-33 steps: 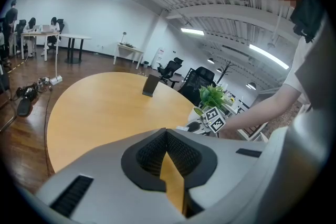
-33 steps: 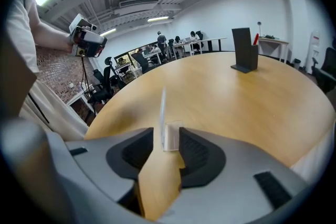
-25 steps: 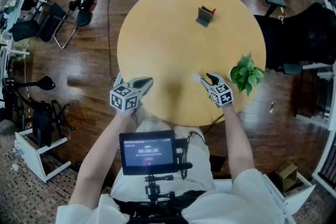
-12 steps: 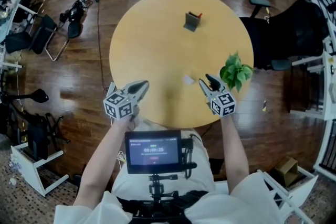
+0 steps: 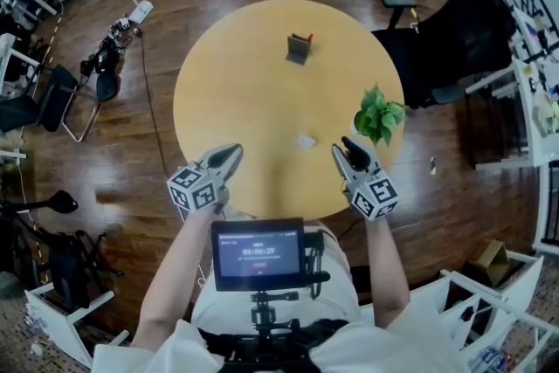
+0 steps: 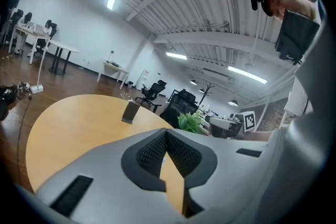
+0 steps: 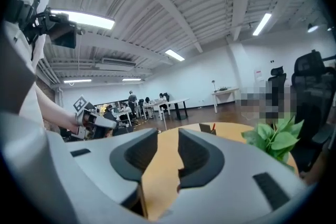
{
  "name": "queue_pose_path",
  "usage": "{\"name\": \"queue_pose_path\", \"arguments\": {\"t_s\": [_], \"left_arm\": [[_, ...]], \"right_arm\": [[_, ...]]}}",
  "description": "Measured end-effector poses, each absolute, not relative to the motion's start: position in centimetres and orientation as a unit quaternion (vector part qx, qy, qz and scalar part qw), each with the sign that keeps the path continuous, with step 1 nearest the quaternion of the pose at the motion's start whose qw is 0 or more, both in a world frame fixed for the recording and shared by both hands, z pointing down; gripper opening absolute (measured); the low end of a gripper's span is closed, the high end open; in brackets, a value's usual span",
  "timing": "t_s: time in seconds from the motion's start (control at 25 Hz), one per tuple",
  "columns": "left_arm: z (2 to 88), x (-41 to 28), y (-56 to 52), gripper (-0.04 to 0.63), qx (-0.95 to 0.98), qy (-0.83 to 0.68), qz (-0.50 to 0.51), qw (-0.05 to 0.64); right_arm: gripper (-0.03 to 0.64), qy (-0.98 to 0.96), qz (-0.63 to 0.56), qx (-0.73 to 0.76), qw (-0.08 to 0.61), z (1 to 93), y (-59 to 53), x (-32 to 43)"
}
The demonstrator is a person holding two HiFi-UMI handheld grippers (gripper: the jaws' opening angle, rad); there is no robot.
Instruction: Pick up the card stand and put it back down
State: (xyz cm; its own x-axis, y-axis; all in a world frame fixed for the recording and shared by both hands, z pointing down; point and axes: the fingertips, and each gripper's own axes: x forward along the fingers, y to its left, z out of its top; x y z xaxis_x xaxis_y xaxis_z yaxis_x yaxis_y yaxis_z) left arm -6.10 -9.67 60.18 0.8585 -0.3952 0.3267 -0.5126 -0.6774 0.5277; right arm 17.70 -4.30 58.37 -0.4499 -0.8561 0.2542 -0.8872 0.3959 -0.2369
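Observation:
The card stand [image 5: 299,48], a small grey holder with a red bit beside it, stands on the far part of the round yellow table [image 5: 244,83]. It also shows small in the left gripper view as the card stand [image 6: 130,112] and in the right gripper view as the card stand [image 7: 208,128]. My left gripper [image 5: 231,156] hovers over the table's near edge with its jaws shut and empty [image 6: 166,132]. My right gripper [image 5: 344,149] hovers at the near right; its jaws [image 7: 168,136] have just been closing, and a gap with nothing in it remains between them.
A small white card [image 5: 306,140] lies on the table between the grippers. A green potted plant [image 5: 378,113] stands at the table's right edge, close to my right gripper. Office chairs [image 5: 437,22] and cables [image 5: 105,57] sit on the wooden floor around the table.
Both grippers have lifted off the near edge, the right one more. The right gripper has drawn back from the white card, and its jaws stand narrower than before.

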Motion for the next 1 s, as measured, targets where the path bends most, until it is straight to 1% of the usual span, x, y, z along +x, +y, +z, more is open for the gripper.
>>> {"name": "queue_pose_path", "arguments": {"t_s": [0.24, 0.44, 0.64, 0.88, 1.0], "left_arm": [[59.8, -9.4, -8.8, 0.0, 0.92, -0.204, 0.105, 0.316], [59.5, -12.0, -7.4, 0.0, 0.936, -0.164, 0.14, 0.278], [58.5, -14.5, -6.1, 0.0, 0.943, -0.134, 0.136, 0.273], [57.4, -15.7, -4.6, 0.0, 0.953, -0.107, 0.119, 0.258], [57.0, -16.4, -3.7, 0.0, 0.956, -0.093, 0.111, 0.255]], "right_arm": [[0.132, -0.813, 0.147, 0.562, 0.034, 53.6, -1.9, 14.4], [0.132, -0.795, 0.141, 0.586, 0.062, 52.1, -0.6, 9.4], [0.132, -0.788, 0.12, 0.6, 0.069, 49.9, -0.4, 4.4], [0.132, -0.754, 0.105, 0.644, 0.082, 49.3, 2.2, 5.1], [0.132, -0.746, 0.097, 0.653, 0.086, 48.2, 2.7, 4.3]]}}
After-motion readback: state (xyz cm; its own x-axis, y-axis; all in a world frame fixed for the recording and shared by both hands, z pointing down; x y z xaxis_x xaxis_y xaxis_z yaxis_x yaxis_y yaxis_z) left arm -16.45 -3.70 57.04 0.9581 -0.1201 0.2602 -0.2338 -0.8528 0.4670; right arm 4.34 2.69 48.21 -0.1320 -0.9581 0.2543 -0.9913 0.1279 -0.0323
